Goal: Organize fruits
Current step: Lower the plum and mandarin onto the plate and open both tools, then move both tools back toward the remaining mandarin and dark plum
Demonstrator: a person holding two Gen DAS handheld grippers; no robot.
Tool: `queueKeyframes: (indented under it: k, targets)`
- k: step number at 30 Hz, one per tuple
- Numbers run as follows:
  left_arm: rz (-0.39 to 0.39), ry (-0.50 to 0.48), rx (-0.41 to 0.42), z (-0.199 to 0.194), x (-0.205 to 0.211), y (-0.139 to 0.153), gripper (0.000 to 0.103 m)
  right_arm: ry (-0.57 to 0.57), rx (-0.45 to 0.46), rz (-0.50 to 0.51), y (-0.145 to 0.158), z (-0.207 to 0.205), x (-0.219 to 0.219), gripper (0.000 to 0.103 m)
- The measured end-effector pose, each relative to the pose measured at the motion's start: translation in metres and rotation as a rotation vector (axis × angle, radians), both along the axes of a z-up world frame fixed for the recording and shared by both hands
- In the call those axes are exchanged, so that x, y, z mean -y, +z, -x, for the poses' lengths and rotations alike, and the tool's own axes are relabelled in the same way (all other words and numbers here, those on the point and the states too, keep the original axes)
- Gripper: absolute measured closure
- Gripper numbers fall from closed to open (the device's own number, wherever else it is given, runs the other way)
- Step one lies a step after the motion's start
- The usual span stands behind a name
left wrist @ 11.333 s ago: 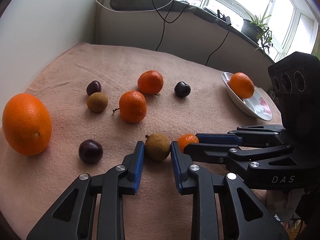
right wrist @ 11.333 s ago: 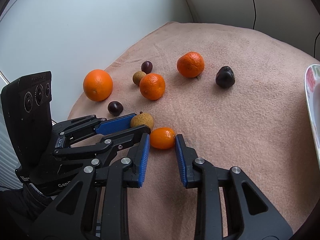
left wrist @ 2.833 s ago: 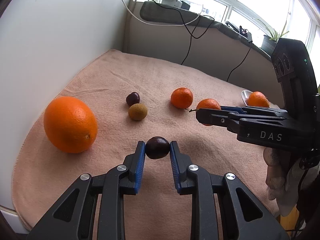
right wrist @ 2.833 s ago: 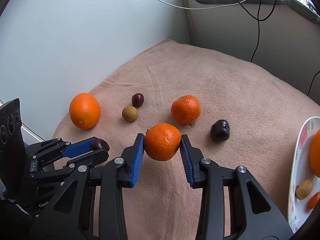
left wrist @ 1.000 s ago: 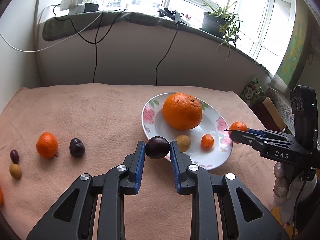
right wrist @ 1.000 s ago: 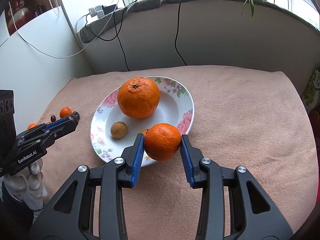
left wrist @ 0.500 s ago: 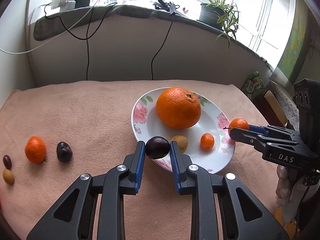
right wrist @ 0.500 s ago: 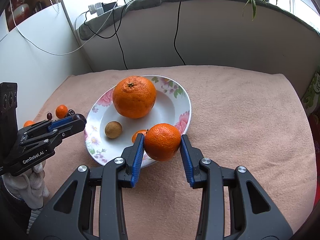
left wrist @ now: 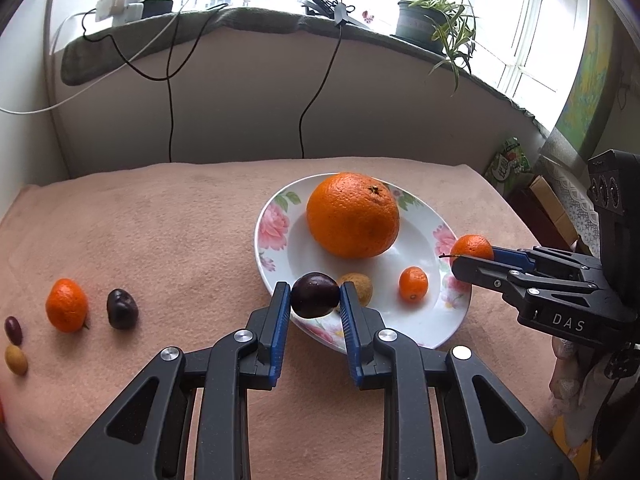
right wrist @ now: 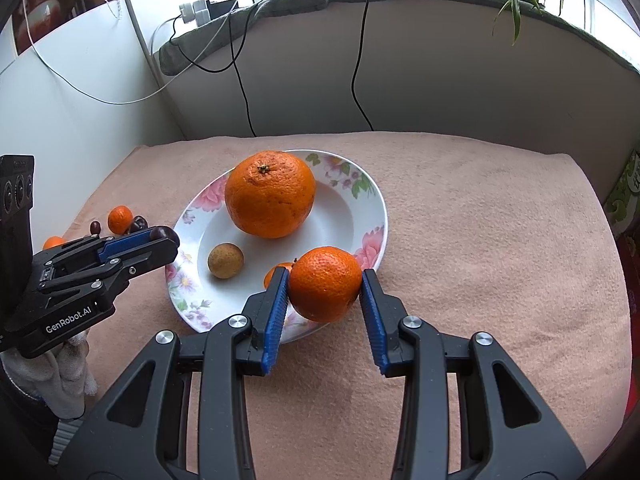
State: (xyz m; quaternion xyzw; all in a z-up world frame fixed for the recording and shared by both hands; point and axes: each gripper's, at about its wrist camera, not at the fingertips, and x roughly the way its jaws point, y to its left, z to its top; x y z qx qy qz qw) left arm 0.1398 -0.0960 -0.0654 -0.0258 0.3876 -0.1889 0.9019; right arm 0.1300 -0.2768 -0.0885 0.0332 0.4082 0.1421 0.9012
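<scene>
While the left gripper (left wrist: 315, 297) jaws clamp a dark plum (left wrist: 315, 295), right gripper (right wrist: 325, 285) jaws grip a mandarin (right wrist: 325, 283) — flowered plate (right wrist: 362, 216) just beyond both.

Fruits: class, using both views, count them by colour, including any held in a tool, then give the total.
Orange: 5 (large orange, kumquat, held mandarin, cloth mandarin, half-hidden orange)
Dark purple: 3 (held plum, cloth plum, small dark fruit)
Brown: 2 (plate longan, cloth longan)
Total: 10
</scene>
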Motion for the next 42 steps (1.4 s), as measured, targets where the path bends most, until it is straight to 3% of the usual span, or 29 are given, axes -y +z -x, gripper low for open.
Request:
queueKeyframes:
  k: [3, 5, 9, 12, 13, 14, 15, 17, 21, 23, 31, 42]
  targets:
    - [-0.005, 0.000, 0.000, 0.000, 0.000, 0.000, 0.079, 0.003, 0.001, 0.003, 0.000, 0.000, -0.001, 0.065]
    - [-0.010, -0.001, 0.002, 0.000, 0.001, 0.001, 0.067, 0.003, 0.002, 0.005, 0.000, 0.000, -0.001, 0.065]
    - [-0.002, -0.001, 0.004, 0.000, 0.000, 0.002, 0.062, -0.003, 0.000, 0.002, 0.000, -0.001, 0.000, 0.065]
    - [-0.002, -0.003, 0.007, 0.001, 0.000, 0.003, 0.049, -0.005, -0.002, -0.007, 0.000, -0.001, 0.002, 0.064]
    - [-0.001, -0.003, 0.007, 0.001, 0.000, 0.003, 0.049, -0.008, 0.004, -0.008, 0.001, -0.001, 0.002, 0.052]
    - [-0.002, -0.002, 0.007, 0.001, 0.000, 0.003, 0.049, -0.013, 0.017, -0.008, 0.003, 0.001, 0.002, 0.033]
    - [-0.004, 0.000, 0.007, 0.001, 0.000, 0.003, 0.048, -0.015, 0.032, -0.011, 0.005, 0.002, 0.002, 0.026]
    - [-0.007, 0.004, 0.010, 0.001, -0.001, 0.003, 0.040, -0.014, 0.054, -0.020, 0.010, 0.004, 0.003, 0.022]
    - [-0.017, 0.013, 0.019, 0.003, -0.001, 0.006, 0.035, -0.020, 0.067, -0.025, 0.016, 0.005, 0.003, 0.018]
    - [-0.036, 0.021, 0.030, 0.004, 0.000, 0.008, 0.024, -0.023, 0.075, -0.027, 0.019, 0.006, 0.003, 0.015]
    - [-0.128, 0.069, 0.088, 0.009, 0.001, 0.016, 0.023, -0.034, 0.088, -0.024, 0.027, 0.007, 0.004, 0.014]
    - [-0.143, 0.087, 0.134, 0.014, -0.006, 0.030, 0.023, -0.019, 0.111, -0.039, 0.041, 0.009, -0.005, 0.013]
